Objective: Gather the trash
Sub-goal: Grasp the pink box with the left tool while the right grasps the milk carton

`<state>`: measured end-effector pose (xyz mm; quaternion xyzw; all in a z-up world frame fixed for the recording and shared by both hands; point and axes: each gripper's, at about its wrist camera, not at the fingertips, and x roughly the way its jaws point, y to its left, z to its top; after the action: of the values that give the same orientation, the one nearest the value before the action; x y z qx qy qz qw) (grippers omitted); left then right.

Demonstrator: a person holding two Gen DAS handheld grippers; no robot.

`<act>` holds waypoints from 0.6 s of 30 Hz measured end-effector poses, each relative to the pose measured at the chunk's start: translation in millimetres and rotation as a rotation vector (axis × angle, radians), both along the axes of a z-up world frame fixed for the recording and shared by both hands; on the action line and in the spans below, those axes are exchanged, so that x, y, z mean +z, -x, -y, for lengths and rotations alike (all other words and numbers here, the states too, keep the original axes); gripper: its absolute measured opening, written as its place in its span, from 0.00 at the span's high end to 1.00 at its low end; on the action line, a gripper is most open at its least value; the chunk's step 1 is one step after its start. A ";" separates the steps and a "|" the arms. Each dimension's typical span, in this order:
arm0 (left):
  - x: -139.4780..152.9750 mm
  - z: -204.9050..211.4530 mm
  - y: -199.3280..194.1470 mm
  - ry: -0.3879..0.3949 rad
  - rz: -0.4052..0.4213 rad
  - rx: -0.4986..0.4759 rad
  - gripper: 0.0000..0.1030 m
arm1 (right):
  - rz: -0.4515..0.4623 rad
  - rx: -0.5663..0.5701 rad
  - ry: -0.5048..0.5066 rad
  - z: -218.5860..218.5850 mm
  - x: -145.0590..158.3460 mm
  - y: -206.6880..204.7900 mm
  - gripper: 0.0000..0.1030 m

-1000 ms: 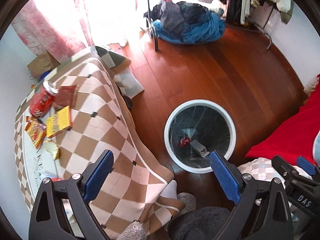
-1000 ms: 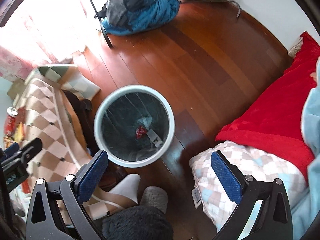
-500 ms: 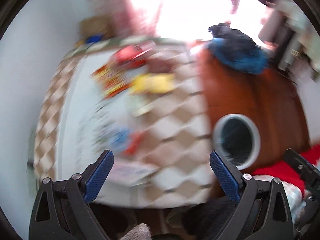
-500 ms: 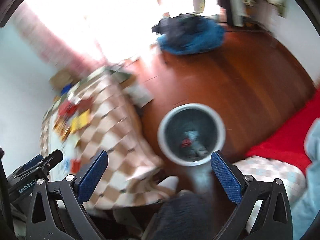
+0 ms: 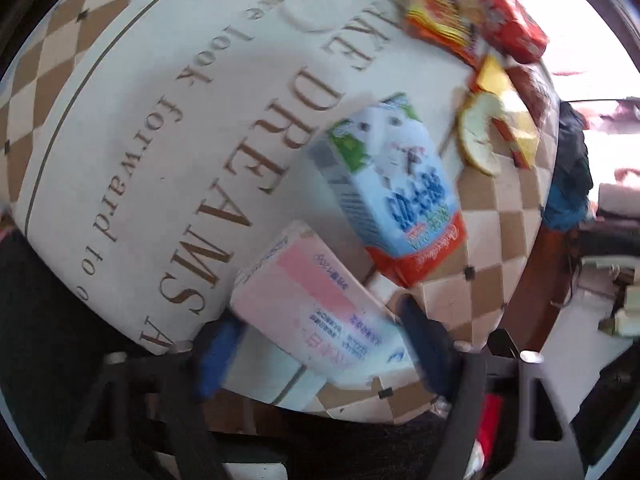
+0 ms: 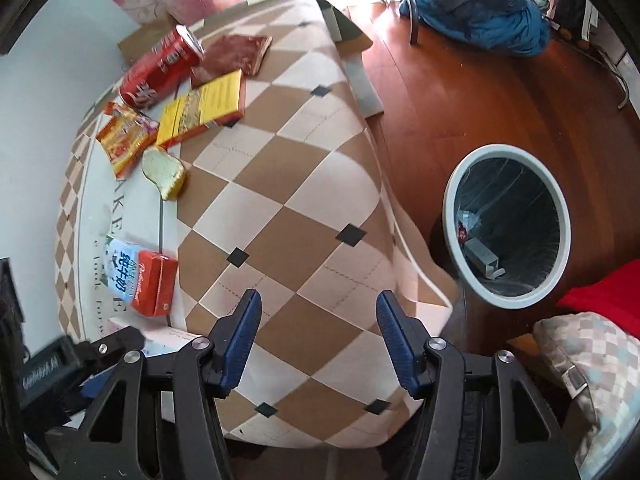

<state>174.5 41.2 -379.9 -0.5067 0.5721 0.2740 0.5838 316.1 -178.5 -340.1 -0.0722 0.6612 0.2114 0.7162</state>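
tablecloth [image 5: 120, 128]: "DREAMS", "we look forward to" | milk carton [image 6: 132, 276]: "纯牛奶"

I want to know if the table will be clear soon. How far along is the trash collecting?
A few scraps already lie in the bin. The left gripper has its jaws around the pink pack; closure is unclear. The right gripper is open and empty. The milk carton, can, yellow box, wrappers and bread remain.

Right tongs [image 6: 318, 340]: 2 black angular plastic arms with triangular cut-outs; ribbed blue pads [image 6: 243, 336] on the fingers; silver round screw heads at the joints.
Left tongs [image 5: 316, 354]: same black frame, blue pads [image 5: 218, 356] blurred, silver screws.
Left tongs body, seen from right wrist: black block with white lettering, unreadable.
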 end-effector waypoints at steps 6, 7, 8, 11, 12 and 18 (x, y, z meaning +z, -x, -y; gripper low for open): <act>7.2 -15.5 7.7 -0.109 -0.001 -0.107 0.45 | -0.017 0.052 0.010 -17.0 2.0 -5.7 0.40; 11.1 -23.1 7.7 -0.151 -0.014 -0.146 0.46 | -0.026 0.074 0.003 -22.5 4.0 -6.1 0.40; 15.2 -31.8 10.6 -0.209 -0.032 -0.193 0.46 | -0.029 0.099 -0.001 -29.6 6.8 -6.0 0.40; 20.0 -64.3 17.7 -0.350 -0.094 -0.286 0.47 | -0.042 0.193 -0.019 -56.3 14.1 -3.0 0.37; 18.3 -74.6 19.4 -0.362 -0.106 -0.300 0.47 | -0.050 0.239 -0.019 -69.4 14.4 -0.3 0.36; -5.7 -111.9 37.5 -0.339 -0.126 -0.271 0.49 | -0.058 0.498 0.061 -152.4 -3.8 28.6 0.35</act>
<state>137.1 153.1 -385.6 -0.3017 0.6160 0.3162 0.6553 287.5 -26.1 -343.9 -0.2482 0.6493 0.3632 0.6204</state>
